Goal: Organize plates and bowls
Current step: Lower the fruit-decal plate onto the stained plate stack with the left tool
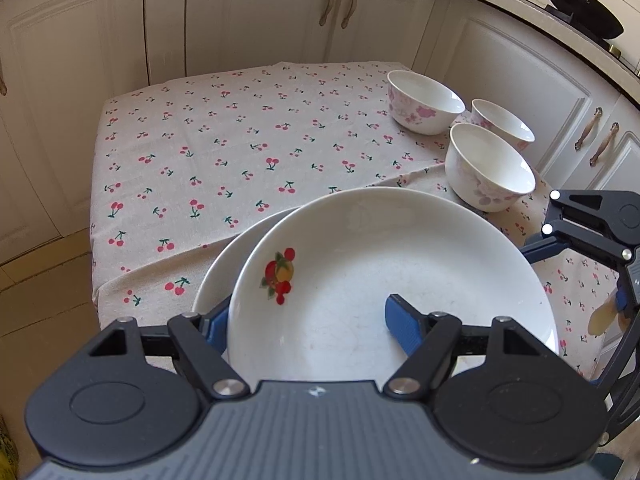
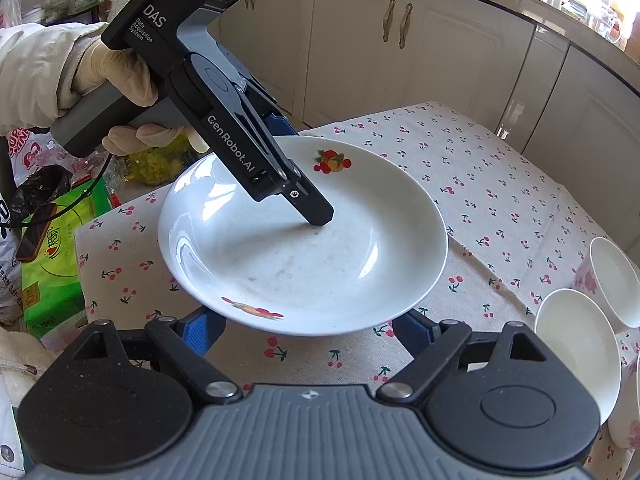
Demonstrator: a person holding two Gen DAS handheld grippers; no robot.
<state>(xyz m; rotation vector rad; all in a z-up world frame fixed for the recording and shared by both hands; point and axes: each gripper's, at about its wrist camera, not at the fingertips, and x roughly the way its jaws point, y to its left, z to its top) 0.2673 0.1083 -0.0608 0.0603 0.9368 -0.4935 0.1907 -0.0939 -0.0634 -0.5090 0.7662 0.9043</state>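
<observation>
your left gripper (image 1: 312, 326) clamped on top plate's (image 1: 380, 264) rim | second plate (image 1: 224, 264) directly under | your right gripper (image 2: 308, 330) jaws apart, holding nothing | three bowls (image 1: 490, 168) near

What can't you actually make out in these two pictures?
- Lower plate: left wrist view, mostly covered by the top plate.
- Right gripper: right wrist view, its tips are hidden under that plate's rim.
- Two bowls: right wrist view, cut off by the right edge.
</observation>
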